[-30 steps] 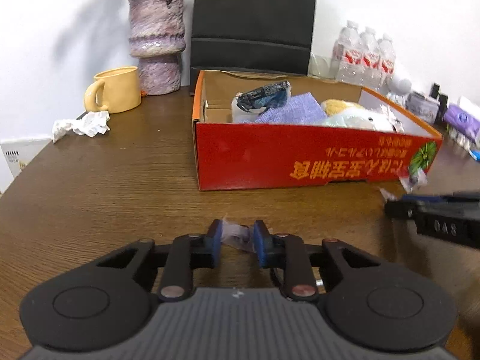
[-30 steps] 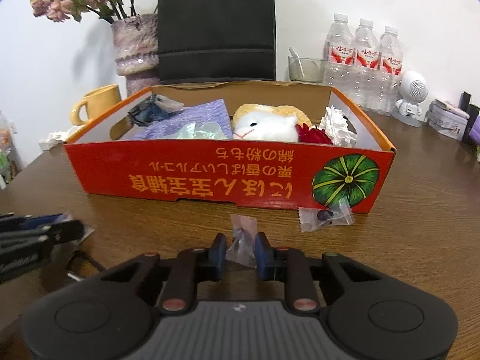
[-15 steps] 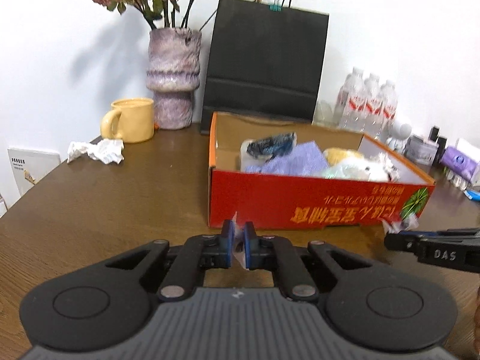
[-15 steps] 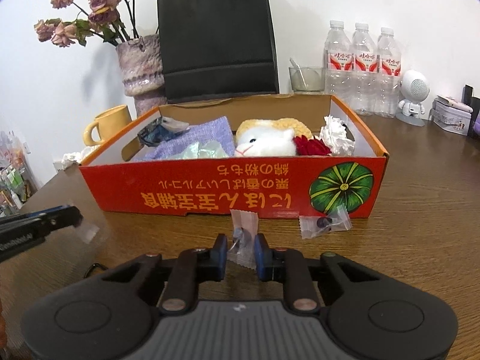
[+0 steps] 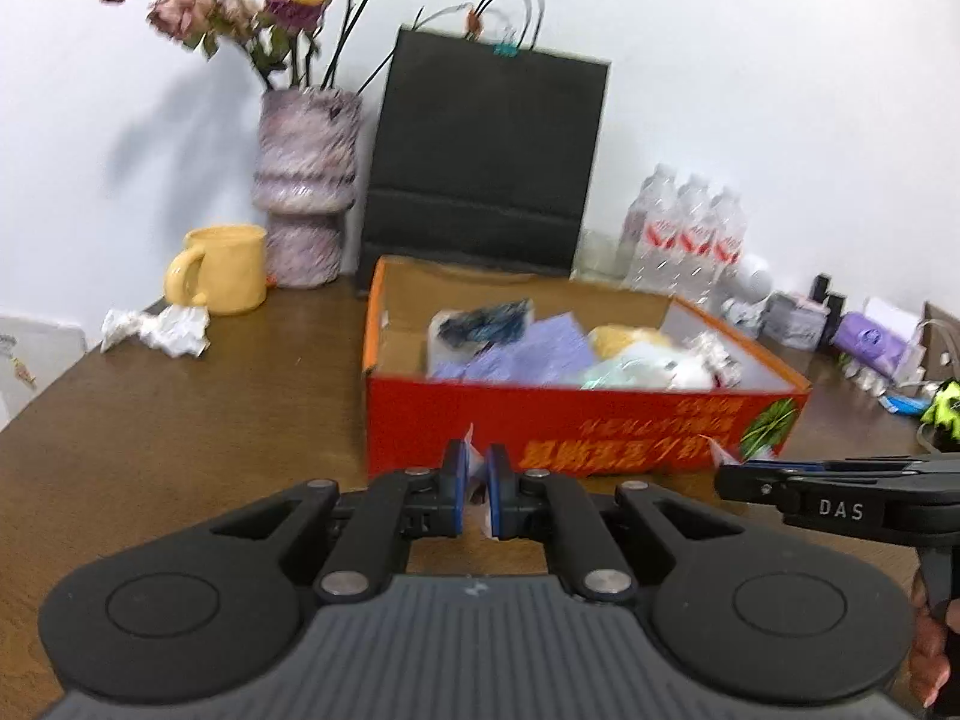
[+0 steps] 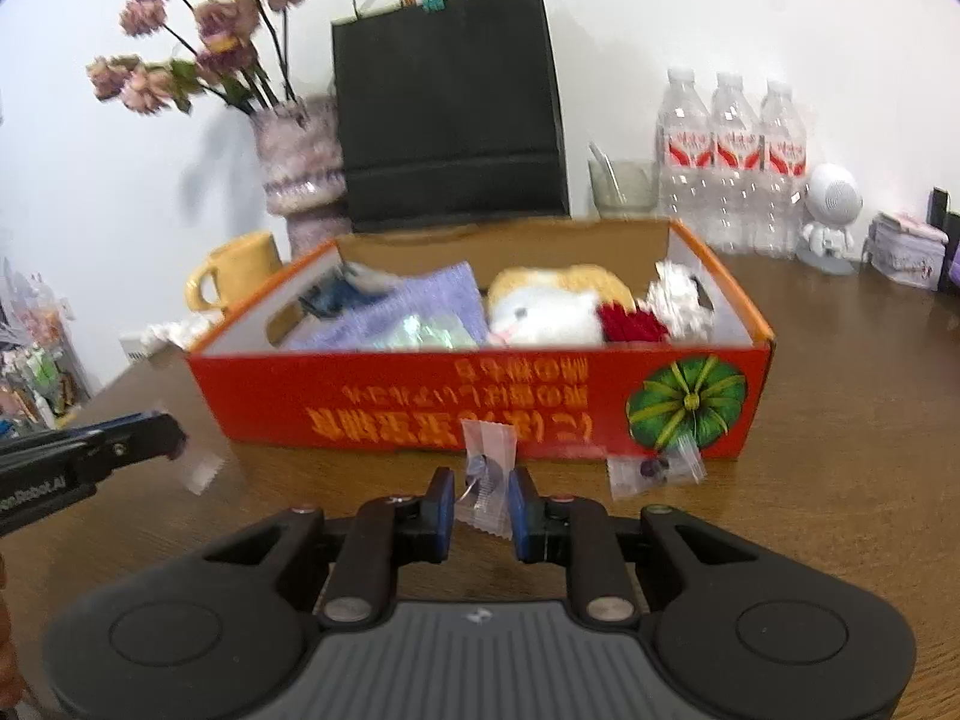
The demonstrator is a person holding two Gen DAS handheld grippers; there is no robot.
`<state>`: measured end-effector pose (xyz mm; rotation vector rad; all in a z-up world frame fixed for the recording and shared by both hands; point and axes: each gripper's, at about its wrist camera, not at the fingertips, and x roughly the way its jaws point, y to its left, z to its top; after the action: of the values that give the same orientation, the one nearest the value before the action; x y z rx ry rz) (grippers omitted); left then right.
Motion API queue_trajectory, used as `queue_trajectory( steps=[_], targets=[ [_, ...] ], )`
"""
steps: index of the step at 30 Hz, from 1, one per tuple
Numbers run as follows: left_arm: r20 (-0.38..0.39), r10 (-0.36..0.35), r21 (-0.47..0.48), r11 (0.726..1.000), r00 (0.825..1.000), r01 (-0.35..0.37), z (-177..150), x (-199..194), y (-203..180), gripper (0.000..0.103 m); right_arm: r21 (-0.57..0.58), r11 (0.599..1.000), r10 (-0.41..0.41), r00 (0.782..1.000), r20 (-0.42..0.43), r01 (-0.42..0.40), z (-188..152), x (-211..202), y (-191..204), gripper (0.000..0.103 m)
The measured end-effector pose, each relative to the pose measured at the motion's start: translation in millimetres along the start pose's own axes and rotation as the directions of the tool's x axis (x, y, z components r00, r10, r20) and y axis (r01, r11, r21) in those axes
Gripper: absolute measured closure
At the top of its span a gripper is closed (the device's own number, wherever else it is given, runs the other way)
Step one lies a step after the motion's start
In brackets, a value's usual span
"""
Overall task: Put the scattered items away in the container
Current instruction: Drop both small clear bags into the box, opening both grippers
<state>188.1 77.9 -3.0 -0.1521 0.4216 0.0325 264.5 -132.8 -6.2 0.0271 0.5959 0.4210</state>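
While I hold both tongs before the open red cardboard box point(image 6: 480, 402), my left gripper point(image 5: 474, 489) is fully closed on a thin clear plastic packet point(image 5: 470, 450), and my right gripper point(image 6: 480, 504) pinches a small transparent sachet point(image 6: 487, 480). One more clear packet point(image 6: 654, 469) lies on the brown wooden table point(image 6: 840, 450), touching the box front.

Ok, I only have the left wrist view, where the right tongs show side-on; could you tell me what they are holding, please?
Observer: The right tongs are shut on a small clear sachet with a dark item inside, standing upright between the pads.
Operator: Thank you. Is anything lying on the table near them?
Observer: Yes, another clear bag lies flat in front of the red box, below its pumpkin picture.
Operator: And what is in the box at that end?
Observer: A red fluffy item sits beside the white plush toy.
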Motion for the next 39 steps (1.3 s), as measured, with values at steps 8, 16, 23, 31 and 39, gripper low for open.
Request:
queue_trajectory(
  steps=[8, 16, 23, 31, 39],
  targets=[
    [0.070, -0.091, 0.050, 0.995, 0.993, 0.088, 59, 11, -16, 0.095, -0.019, 1.000, 0.005, 0.988, 0.151, -0.003, 53, -24, -8, 0.085],
    [0.063, -0.127, 0.019, 0.992, 0.990, 0.126, 78, 80, -33, 0.095, 0.022, 0.999, -0.041, 0.992, 0.119, 0.039, 86, 35, -42, 0.085],
    [0.009, -0.123, 0.007, 0.992, 0.992, 0.123, 83, 131, -27, 0.095, -0.005, 0.998, -0.068, 0.994, 0.082, 0.068, 99, 76, -61, 0.085],
    [-0.022, -0.061, 0.006, 0.998, 0.998, 0.062, 85, 151, -30, 0.000, 0.035, 0.997, -0.071, 0.997, 0.034, 0.070, 106, 97, -72, 0.009],
    [0.019, -0.006, 0.077, 0.997, 1.000, 0.004, 84, 144, -39, 0.000, 0.002, 0.995, -0.102, 0.994, 0.029, 0.102, 109, 90, -63, 0.000]
  ],
)
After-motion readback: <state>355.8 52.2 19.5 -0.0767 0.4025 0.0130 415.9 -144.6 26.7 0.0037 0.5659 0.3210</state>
